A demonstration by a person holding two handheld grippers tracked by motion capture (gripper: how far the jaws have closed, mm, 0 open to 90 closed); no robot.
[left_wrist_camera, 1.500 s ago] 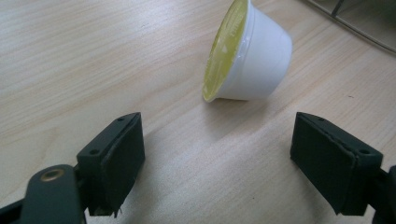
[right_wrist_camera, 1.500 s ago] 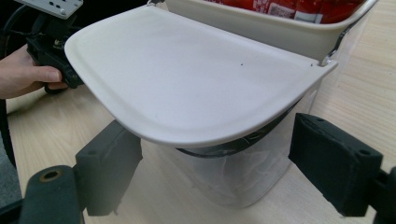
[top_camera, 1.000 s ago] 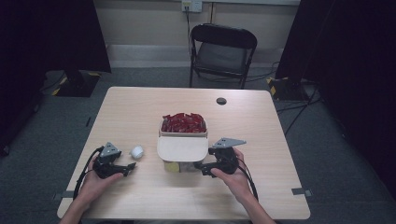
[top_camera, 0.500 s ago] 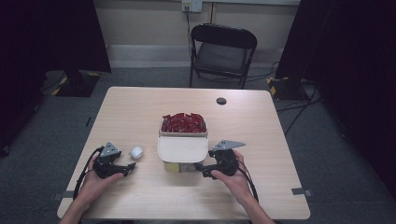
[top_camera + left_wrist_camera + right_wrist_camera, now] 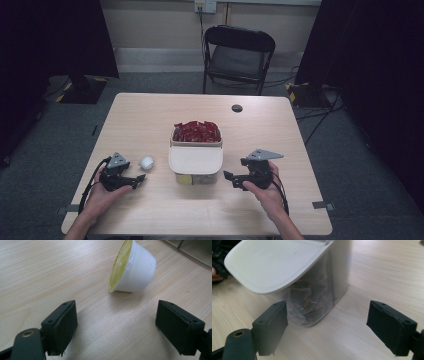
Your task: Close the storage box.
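Grippers sit nearest: left gripper (image 5: 131, 181) and right gripper (image 5: 235, 179), both with jaws spread wide and empty. Just beyond the left one a small white cup (image 5: 132, 268) lies on its side on the table (image 5: 150, 120). Between the grippers stands a container (image 5: 195, 162), its lid (image 5: 274, 262) tilted, red packets (image 5: 196, 131) at its far end.

Left tool (image 5: 134, 180) lay low on the desk (image 5: 150, 120), jaws apart, pointing toward a small white cup (image 5: 147, 161) just beside it. Right tool (image 5: 235, 179) pointed at a lidded container (image 5: 195, 163) mid-desk; red packets (image 5: 196, 131) filled its rear section.
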